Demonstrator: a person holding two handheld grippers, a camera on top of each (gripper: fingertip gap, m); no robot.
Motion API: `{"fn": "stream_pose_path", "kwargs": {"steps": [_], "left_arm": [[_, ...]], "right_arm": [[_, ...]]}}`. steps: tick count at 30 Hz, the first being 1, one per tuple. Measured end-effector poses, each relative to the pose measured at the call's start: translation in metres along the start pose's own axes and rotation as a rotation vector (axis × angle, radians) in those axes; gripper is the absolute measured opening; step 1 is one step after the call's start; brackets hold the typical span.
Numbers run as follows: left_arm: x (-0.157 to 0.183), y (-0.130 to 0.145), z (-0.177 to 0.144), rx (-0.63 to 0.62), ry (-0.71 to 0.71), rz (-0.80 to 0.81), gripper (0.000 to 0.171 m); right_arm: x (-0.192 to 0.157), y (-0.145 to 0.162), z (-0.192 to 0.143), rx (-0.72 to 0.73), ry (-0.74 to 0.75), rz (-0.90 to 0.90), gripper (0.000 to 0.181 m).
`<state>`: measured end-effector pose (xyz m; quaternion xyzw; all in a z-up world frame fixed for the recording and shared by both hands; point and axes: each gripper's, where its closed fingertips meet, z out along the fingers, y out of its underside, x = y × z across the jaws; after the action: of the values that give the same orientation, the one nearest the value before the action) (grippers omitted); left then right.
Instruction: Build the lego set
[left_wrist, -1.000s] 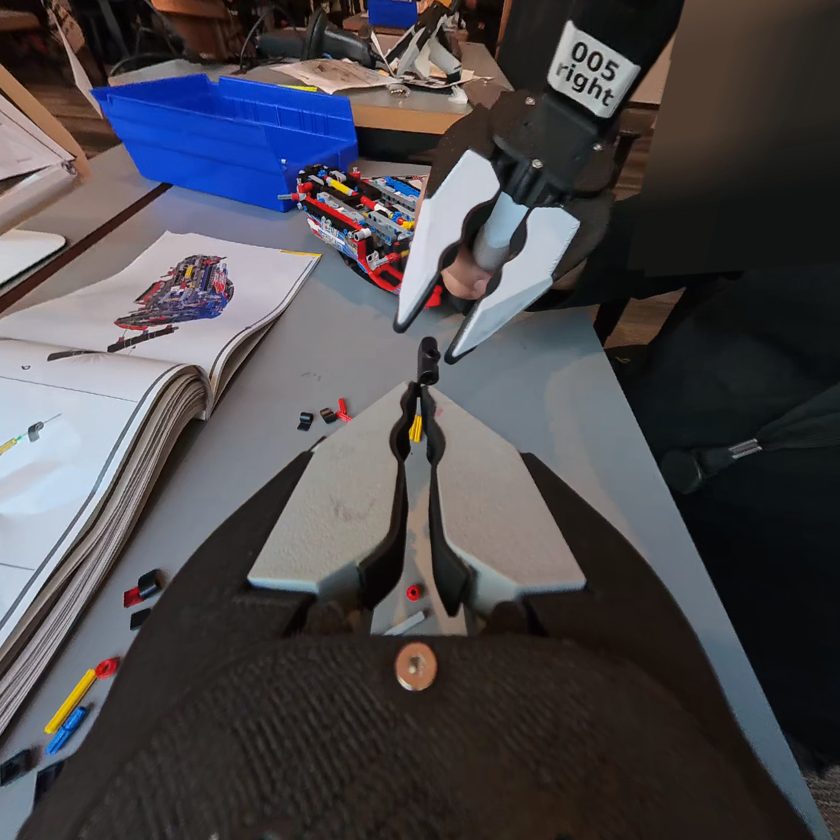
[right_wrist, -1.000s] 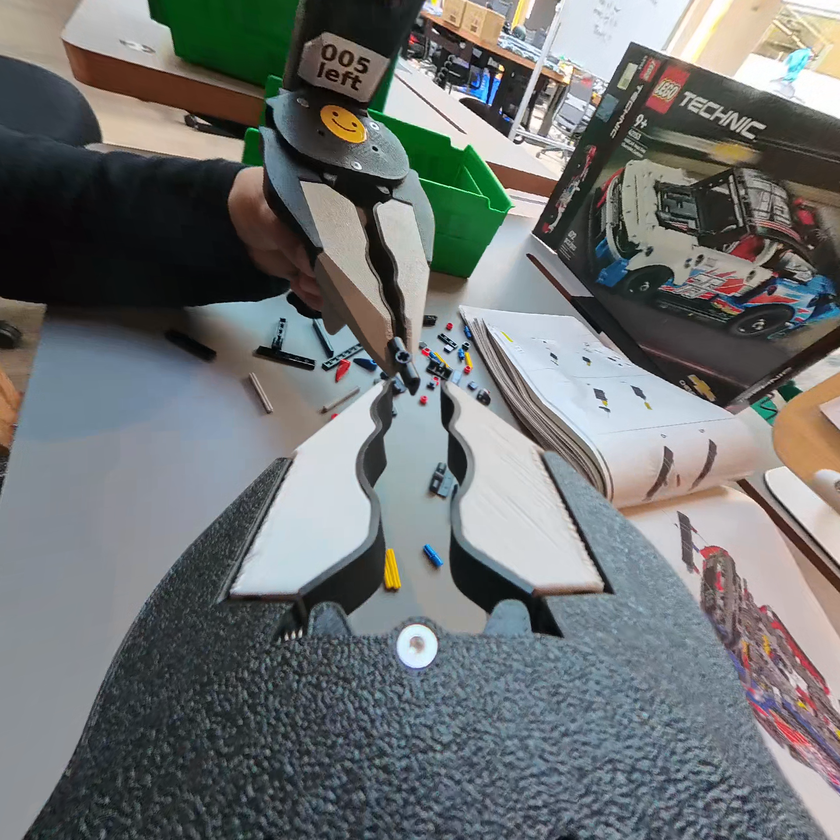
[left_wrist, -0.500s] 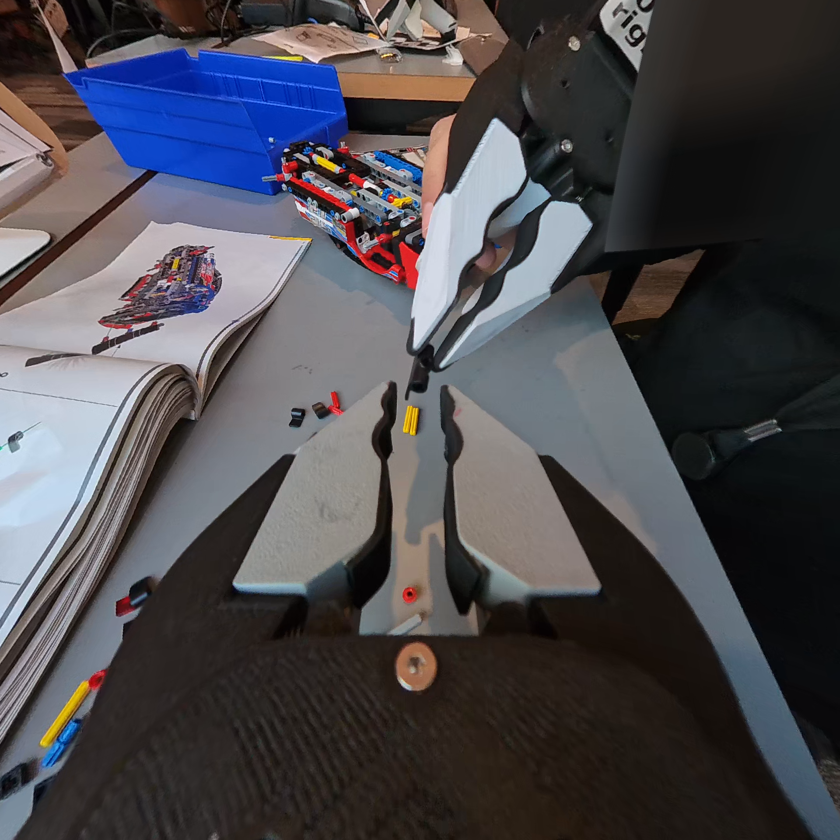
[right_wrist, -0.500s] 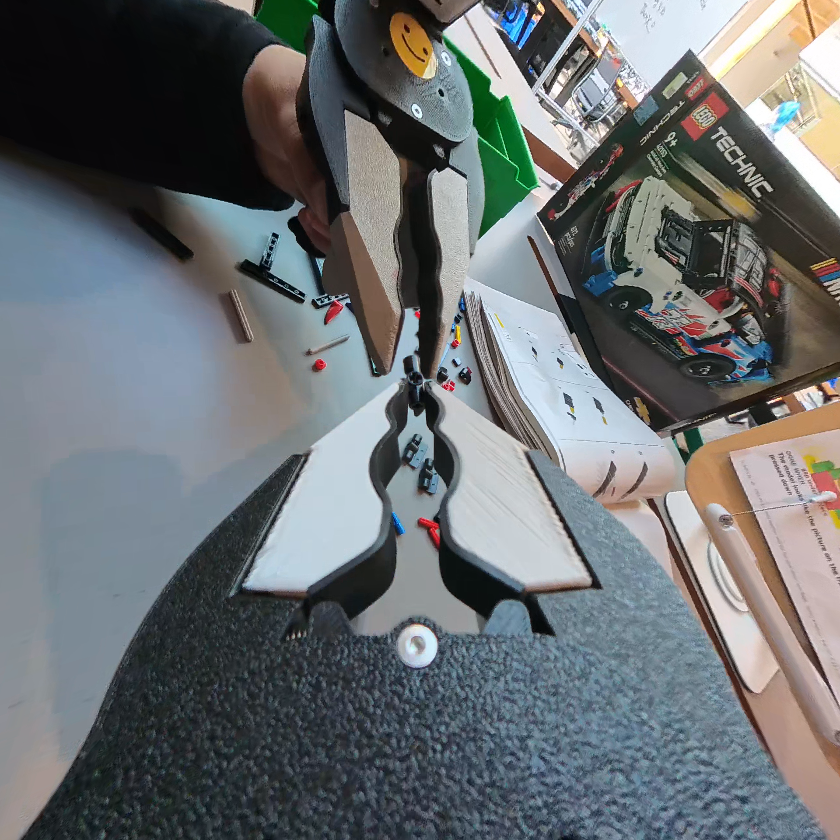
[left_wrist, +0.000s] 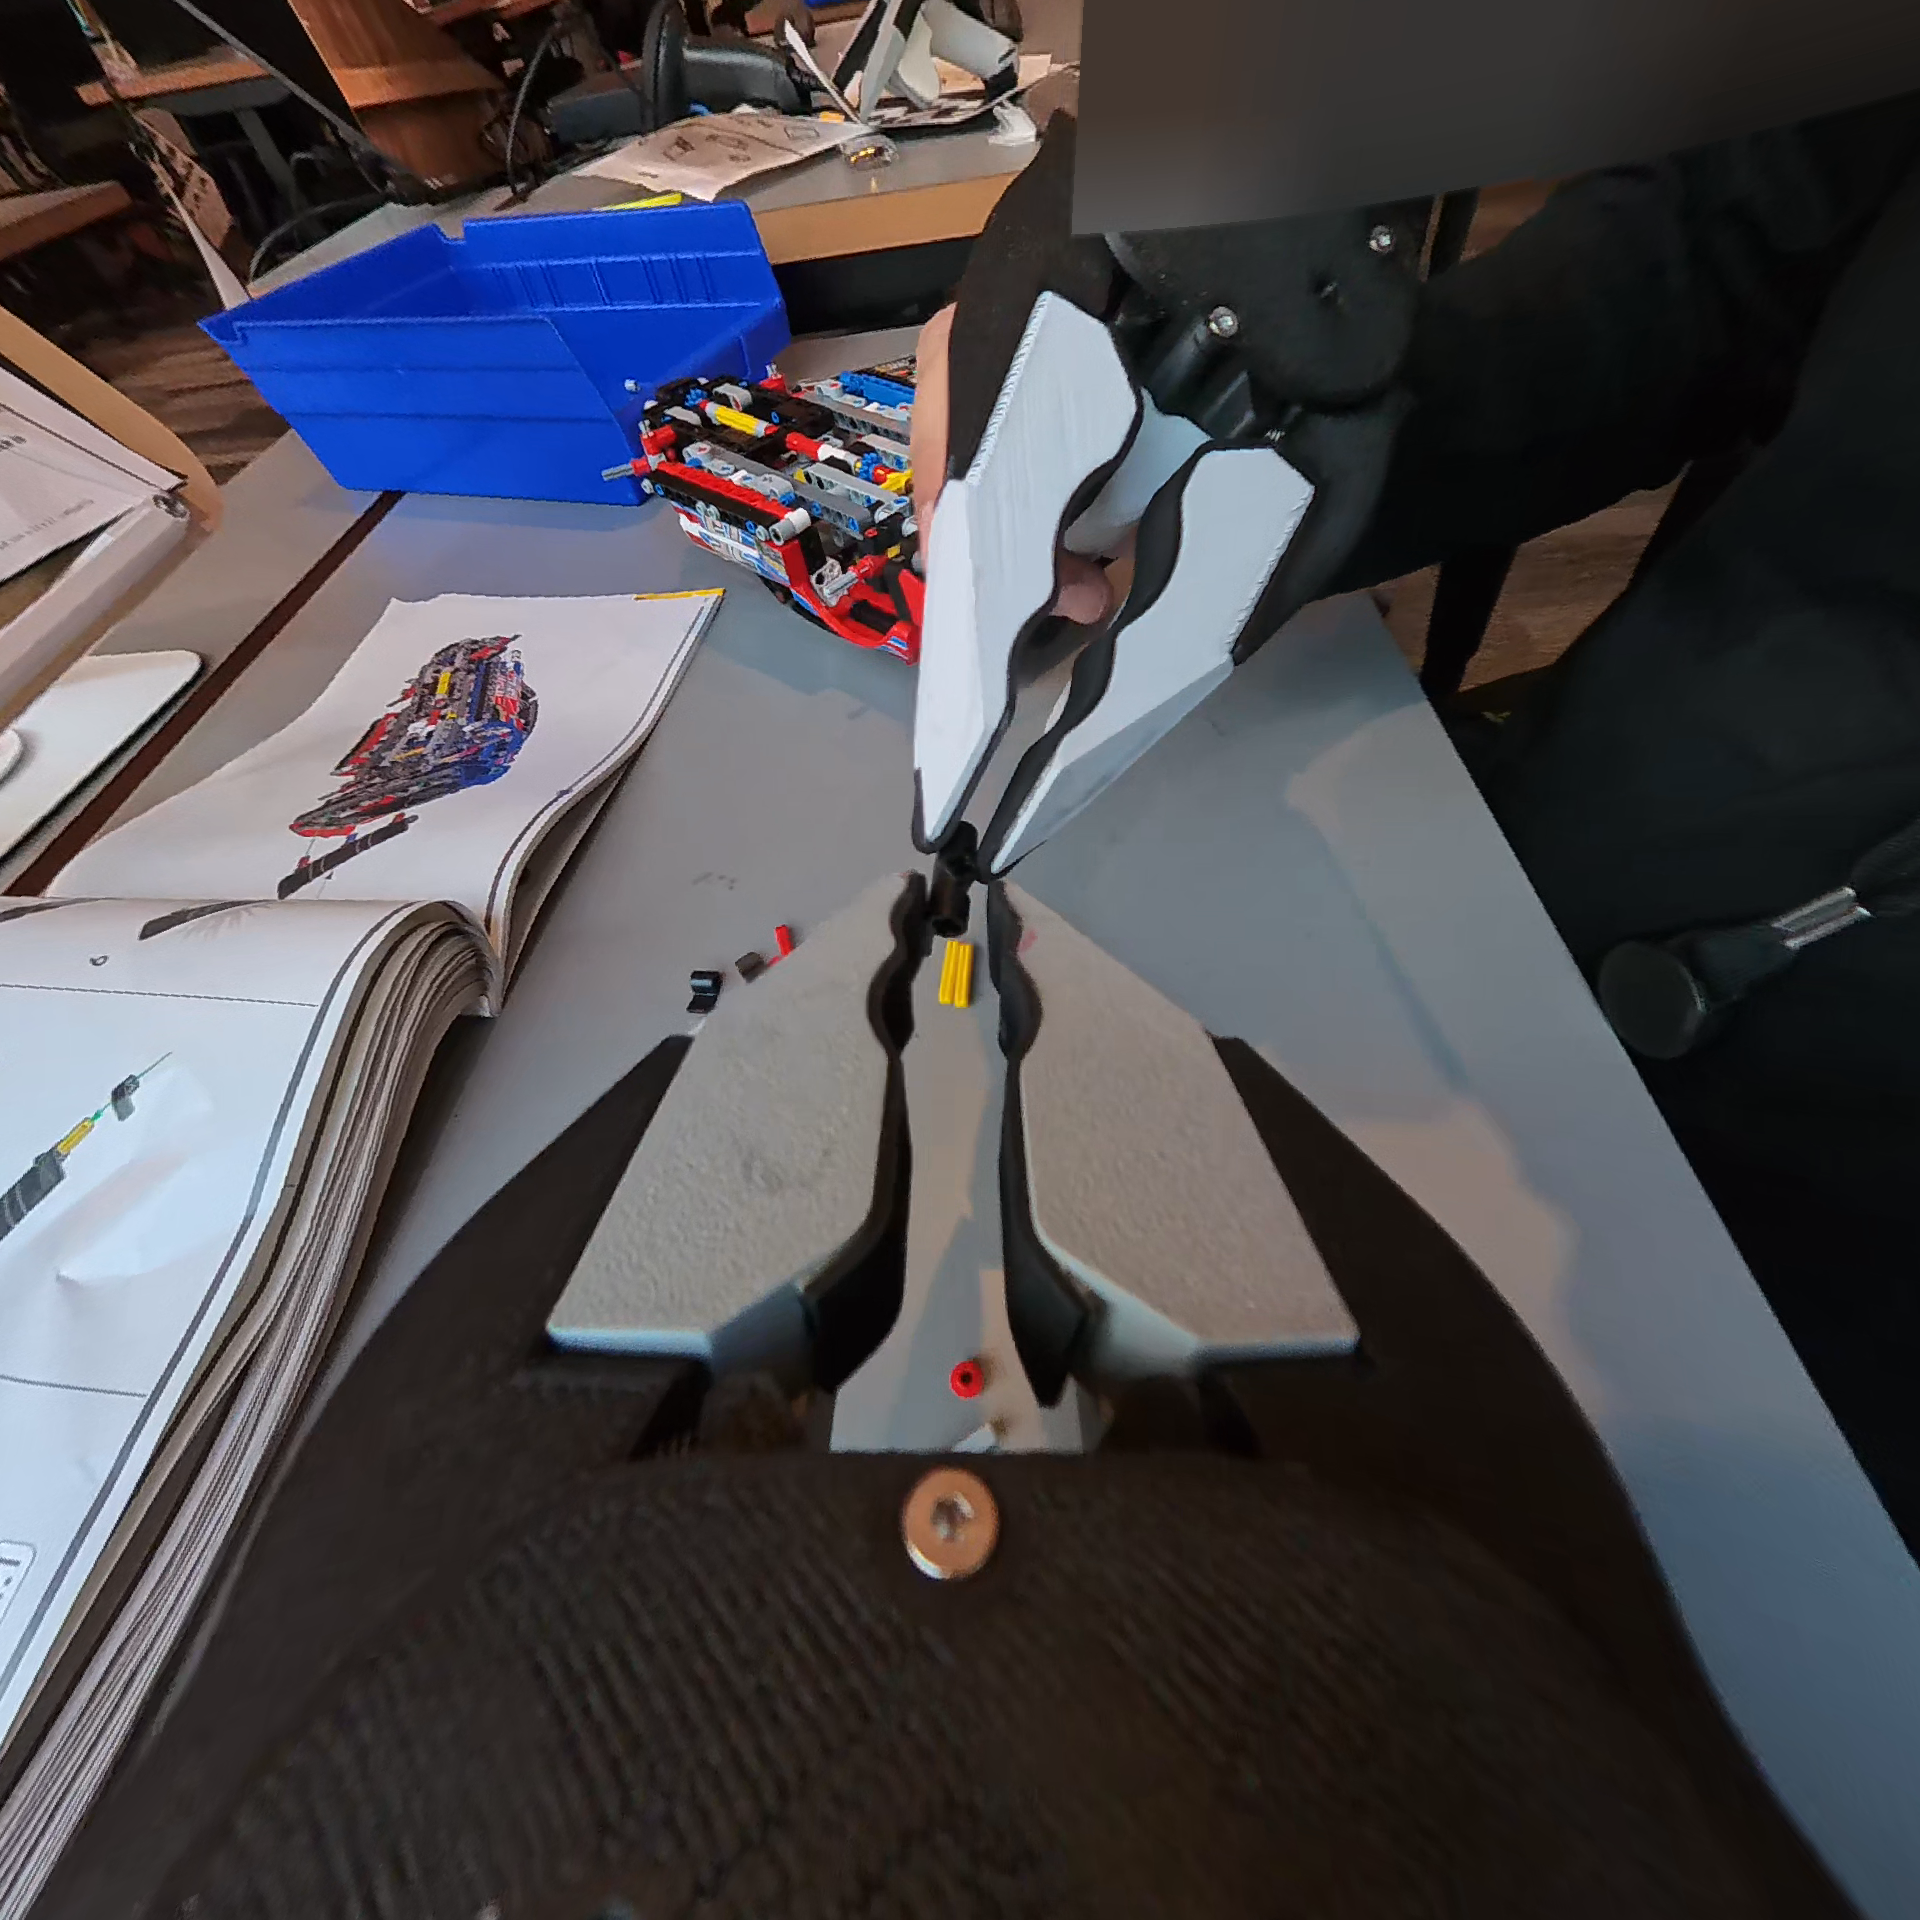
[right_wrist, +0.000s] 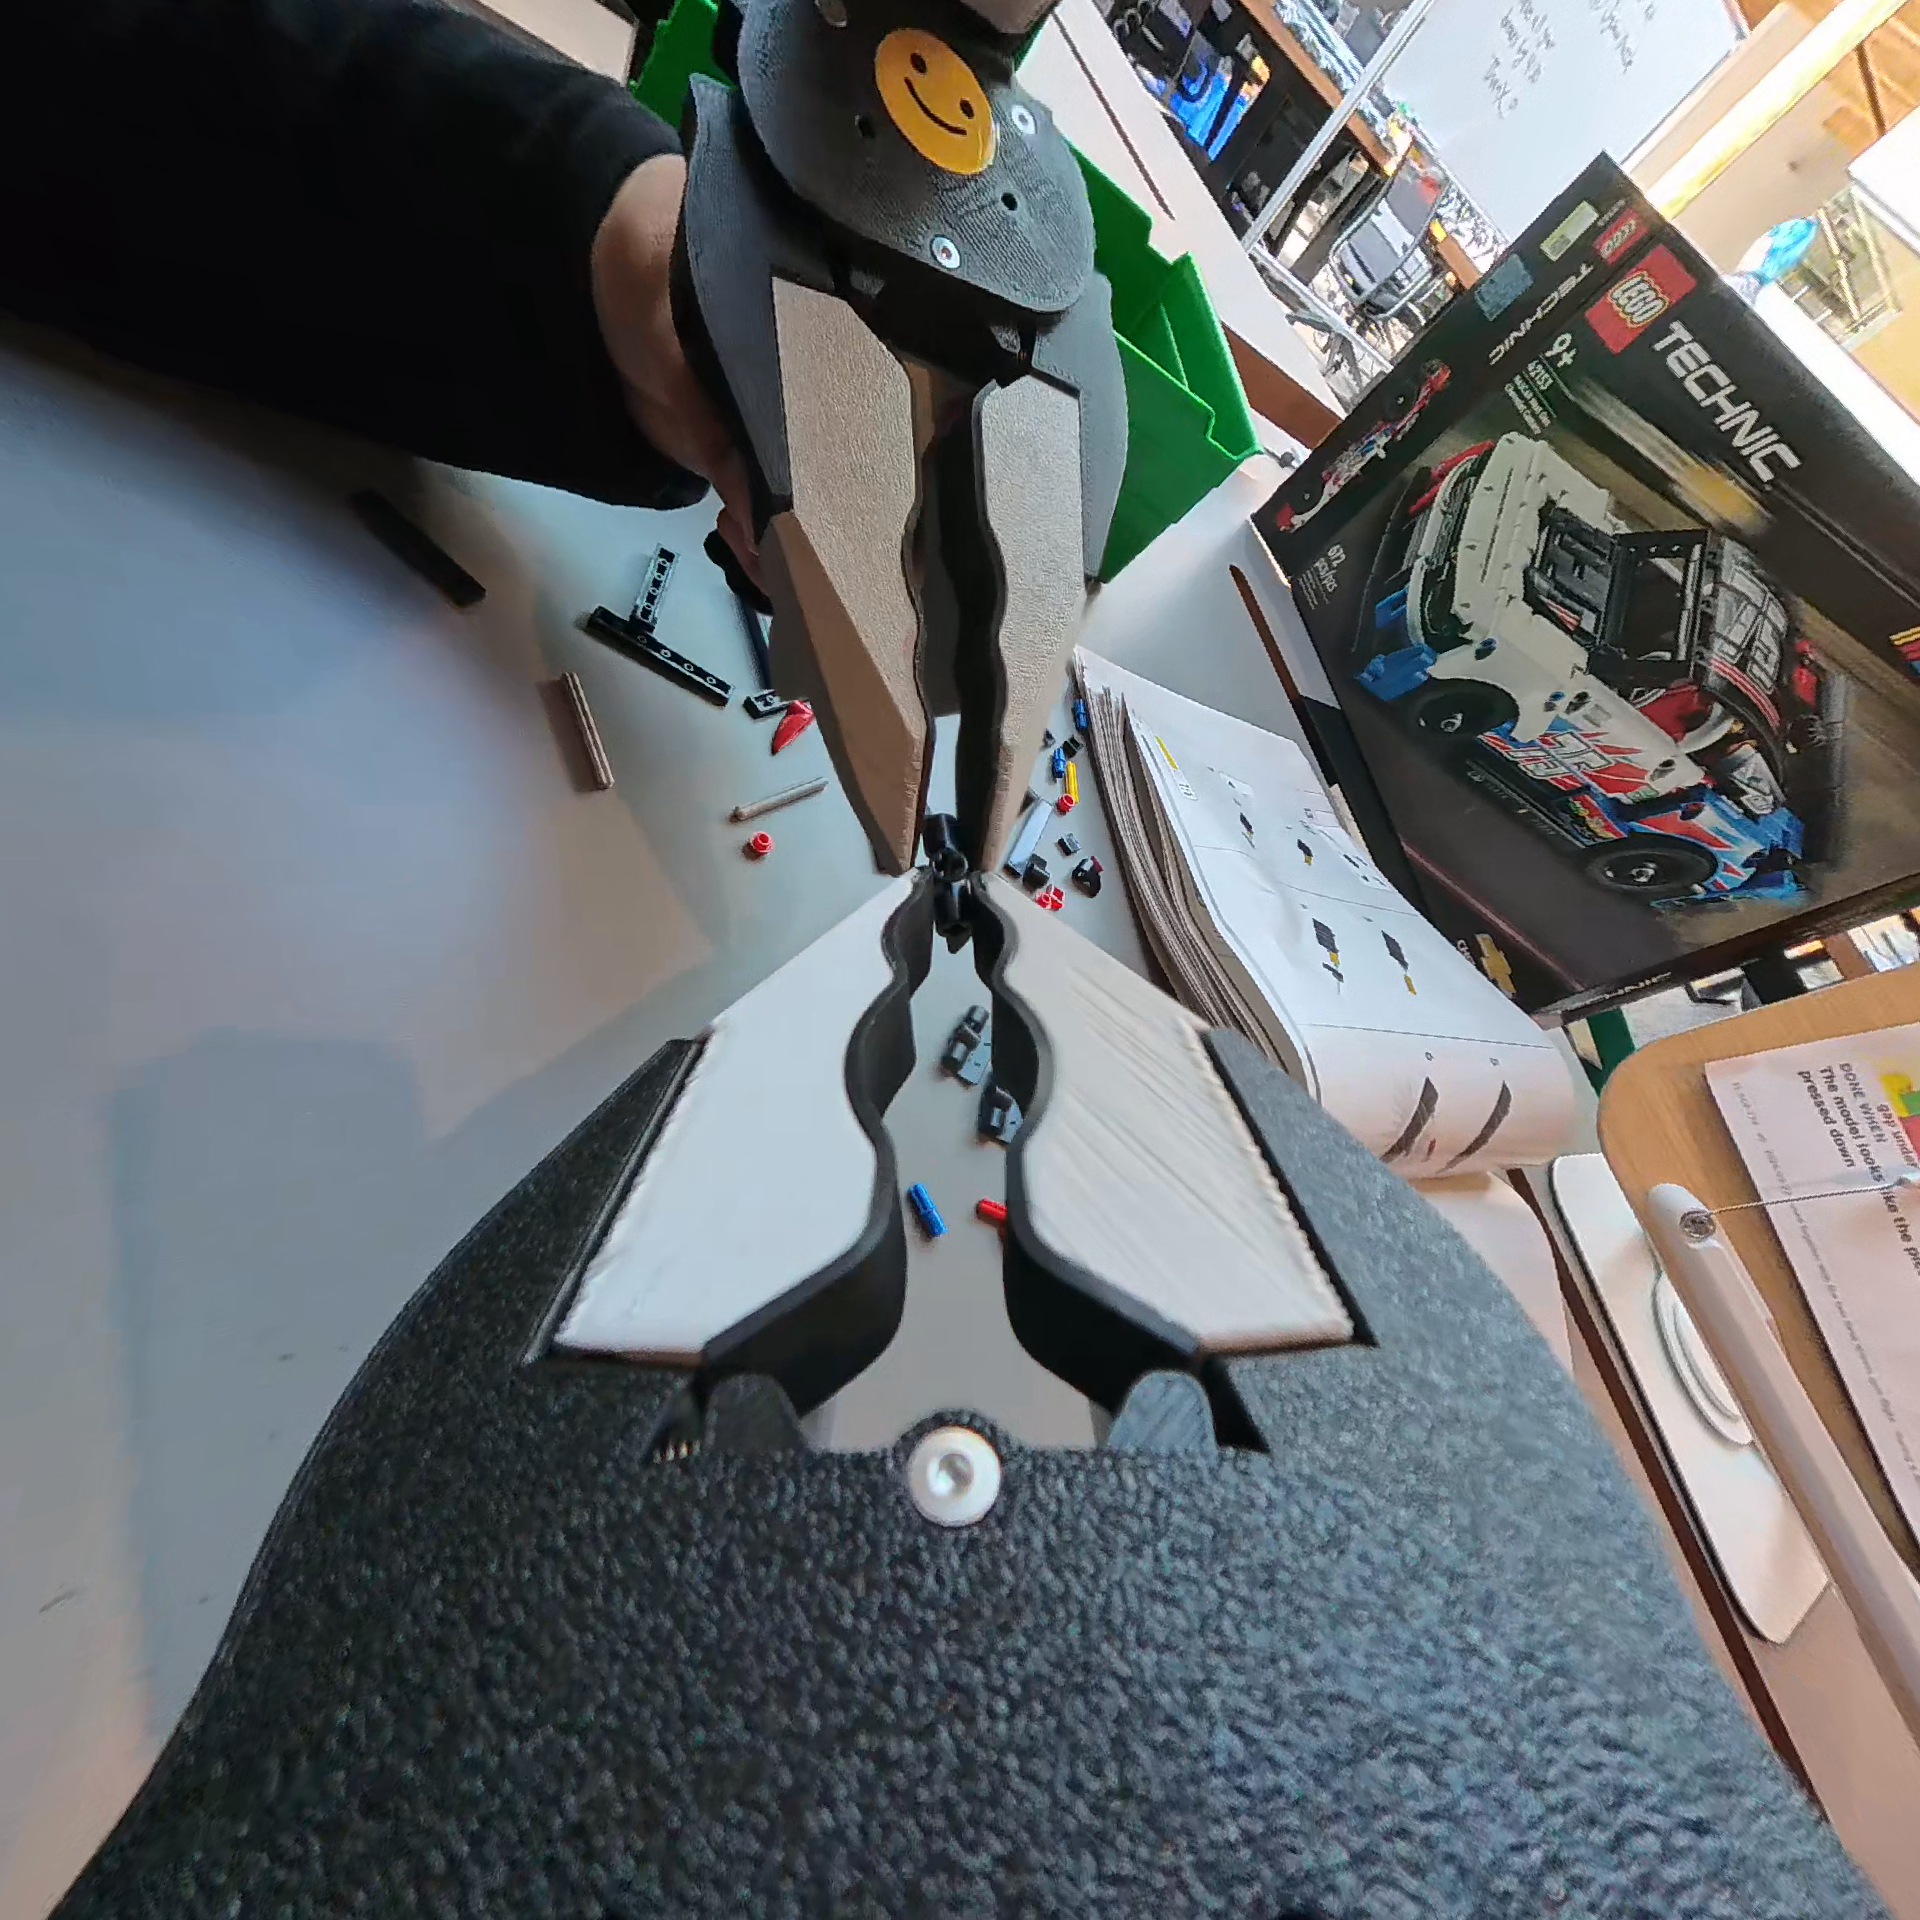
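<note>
A small black connector piece (left_wrist: 951, 904) is held above the grey table (left_wrist: 1247, 935) between both grippers, which meet tip to tip. My right gripper (right_wrist: 948, 896) is shut on it; in the left wrist view it comes down from above (left_wrist: 961, 847). My left gripper (left_wrist: 954, 894) has its fingertips closed around the same piece; it also shows in the right wrist view (right_wrist: 943, 847), with the piece (right_wrist: 941, 831) filling its tips. A short yellow axle (left_wrist: 956, 974) lies on the table just under the left fingers.
An open instruction book (left_wrist: 312, 831) lies on the left. The part-built red, blue and black car (left_wrist: 790, 488) and a blue bin (left_wrist: 499, 343) stand behind. The set's box (right_wrist: 1610, 571), a green bin (right_wrist: 1164, 416) and scattered loose pieces (right_wrist: 665, 644) show in the right wrist view. Left and right tips are no more than a few centimetres apart. The short yellow axle (left_wrist: 956, 974) is about equally far from each gripper, around 10 cm.
My left gripper let go of the yellow axle, which now lies on the table. My right gripper closed on the black connector and took it. My left fingers opened, then closed again on it.
</note>
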<state>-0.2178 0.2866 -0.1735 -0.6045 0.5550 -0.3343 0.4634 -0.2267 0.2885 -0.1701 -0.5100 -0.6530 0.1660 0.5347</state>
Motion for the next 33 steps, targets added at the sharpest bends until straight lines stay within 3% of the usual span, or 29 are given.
{"fn": "stream_pose_path", "kwargs": {"steps": [11, 15, 19, 24, 33], "left_arm": [[0.001, 0.001, -0.001, -0.020, -0.038, 0.115, 0.005], [-0.003, 0.006, -0.001, -0.036, -0.037, 0.097, 0.005], [-0.004, 0.034, 0.009, -0.179, -0.030, 0.087, 0.005], [0.008, 0.071, 0.023, -0.369, 0.016, 0.149, 0.006], [0.015, 0.090, 0.028, -0.457, 0.043, 0.178, 0.005]], "right_arm": [[-0.002, 0.006, -0.012, -0.012, -0.058, 0.013, 0.007], [-0.003, 0.038, -0.018, -0.178, -0.124, 0.160, 0.011], [-0.027, 0.070, -0.014, -0.374, -0.160, 0.357, 0.014], [-0.040, 0.094, -0.011, -0.459, -0.129, 0.362, 0.014], [-0.035, 0.098, -0.002, -0.498, -0.168, 0.407, 0.014]]}}
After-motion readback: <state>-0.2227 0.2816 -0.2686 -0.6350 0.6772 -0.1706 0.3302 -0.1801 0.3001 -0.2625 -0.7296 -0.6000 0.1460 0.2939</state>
